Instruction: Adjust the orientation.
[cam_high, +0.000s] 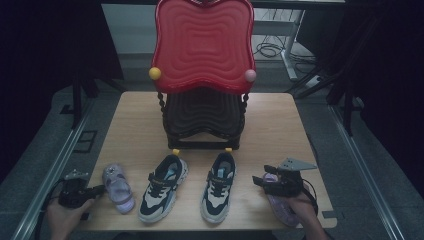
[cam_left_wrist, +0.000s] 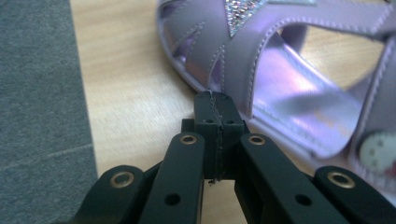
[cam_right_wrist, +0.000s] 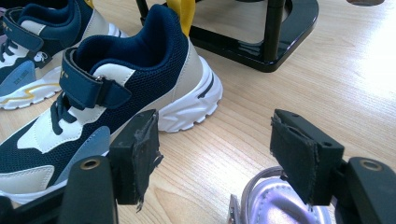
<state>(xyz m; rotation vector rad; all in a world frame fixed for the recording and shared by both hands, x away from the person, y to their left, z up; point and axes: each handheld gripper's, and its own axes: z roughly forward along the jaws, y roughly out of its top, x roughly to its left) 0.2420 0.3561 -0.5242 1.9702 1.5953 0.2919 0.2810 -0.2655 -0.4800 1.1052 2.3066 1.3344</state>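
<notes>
Black two-jaw left tool (cam_left_wrist: 217, 100) with brass-ringed screw holes; black right tool (cam_right_wrist: 219, 158) with worn dark pads, grey three-cornered plate (cam_high: 297, 164) on top.

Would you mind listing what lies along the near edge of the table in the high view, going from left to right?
left gripper → purple sandal → left sneaker → right sneaker → right gripper, held above a second purple sandal.
</notes>
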